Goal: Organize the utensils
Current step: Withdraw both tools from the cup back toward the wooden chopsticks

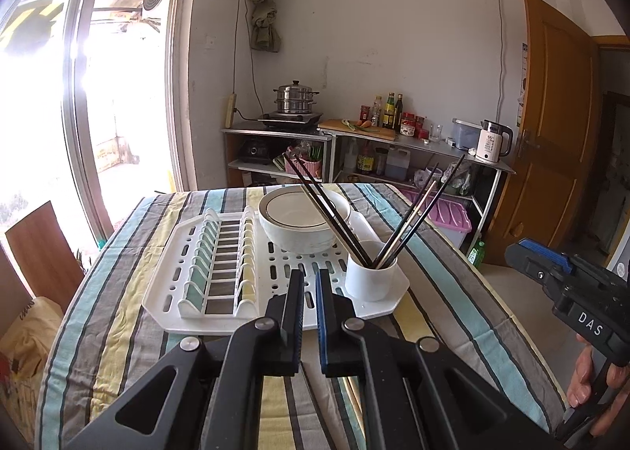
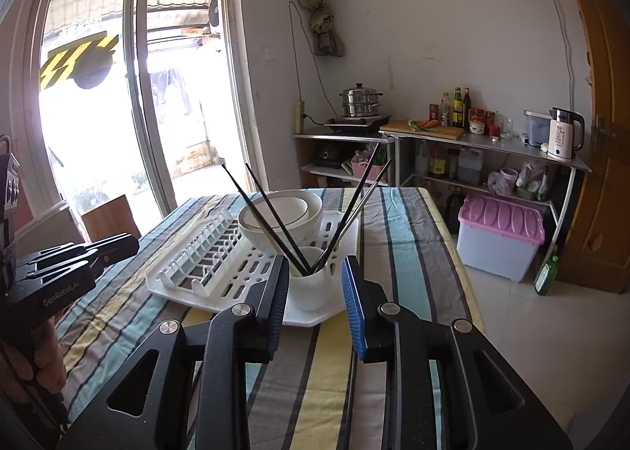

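A white cup stands on the near right corner of a white drying rack and holds several dark chopsticks that lean out both ways. A white bowl sits on the rack behind the cup. My left gripper hangs in front of the rack, jaws nearly closed and empty. My right gripper is open and empty, just short of the cup, which shows between its fingers.
The rack lies on a striped tablecloth. Its left half has empty plate slots. Behind the table are metal shelves with a steamer pot, bottles, a kettle and a pink-lidded box. A wooden door is at right.
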`<act>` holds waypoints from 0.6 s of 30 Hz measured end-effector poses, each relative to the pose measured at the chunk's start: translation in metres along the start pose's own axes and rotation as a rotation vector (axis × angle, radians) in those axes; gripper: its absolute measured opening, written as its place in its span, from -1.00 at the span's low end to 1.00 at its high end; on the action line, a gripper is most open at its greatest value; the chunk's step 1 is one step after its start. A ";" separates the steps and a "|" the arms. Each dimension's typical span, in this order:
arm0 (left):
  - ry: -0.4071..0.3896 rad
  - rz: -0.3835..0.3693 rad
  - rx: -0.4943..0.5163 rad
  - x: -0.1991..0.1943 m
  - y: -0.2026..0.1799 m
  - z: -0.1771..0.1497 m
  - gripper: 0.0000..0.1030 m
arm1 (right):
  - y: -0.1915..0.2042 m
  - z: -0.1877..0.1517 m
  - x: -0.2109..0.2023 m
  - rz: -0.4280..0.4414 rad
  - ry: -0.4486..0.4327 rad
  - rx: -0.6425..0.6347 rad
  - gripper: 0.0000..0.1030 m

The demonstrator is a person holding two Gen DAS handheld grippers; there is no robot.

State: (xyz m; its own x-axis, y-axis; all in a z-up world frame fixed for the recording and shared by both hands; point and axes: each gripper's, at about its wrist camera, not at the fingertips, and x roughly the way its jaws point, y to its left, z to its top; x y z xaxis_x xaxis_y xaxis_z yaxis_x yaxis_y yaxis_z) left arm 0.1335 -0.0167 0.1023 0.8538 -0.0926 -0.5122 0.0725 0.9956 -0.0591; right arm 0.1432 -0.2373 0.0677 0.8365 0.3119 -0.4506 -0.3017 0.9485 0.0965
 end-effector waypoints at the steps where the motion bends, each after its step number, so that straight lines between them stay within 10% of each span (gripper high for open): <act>1: -0.002 0.004 -0.002 -0.005 0.000 -0.005 -0.91 | 0.003 -0.004 -0.004 0.001 0.000 -0.002 -0.44; 18: 0.010 0.029 -0.004 -0.055 0.005 -0.057 -0.91 | 0.023 -0.048 -0.038 0.041 0.040 0.008 -0.42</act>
State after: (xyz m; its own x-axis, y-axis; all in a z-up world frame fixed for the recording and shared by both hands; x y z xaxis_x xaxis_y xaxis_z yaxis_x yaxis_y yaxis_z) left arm 0.0576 -0.0078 0.0817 0.8503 -0.0640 -0.5224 0.0457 0.9978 -0.0480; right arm 0.0824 -0.2298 0.0445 0.8047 0.3481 -0.4810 -0.3317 0.9355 0.1221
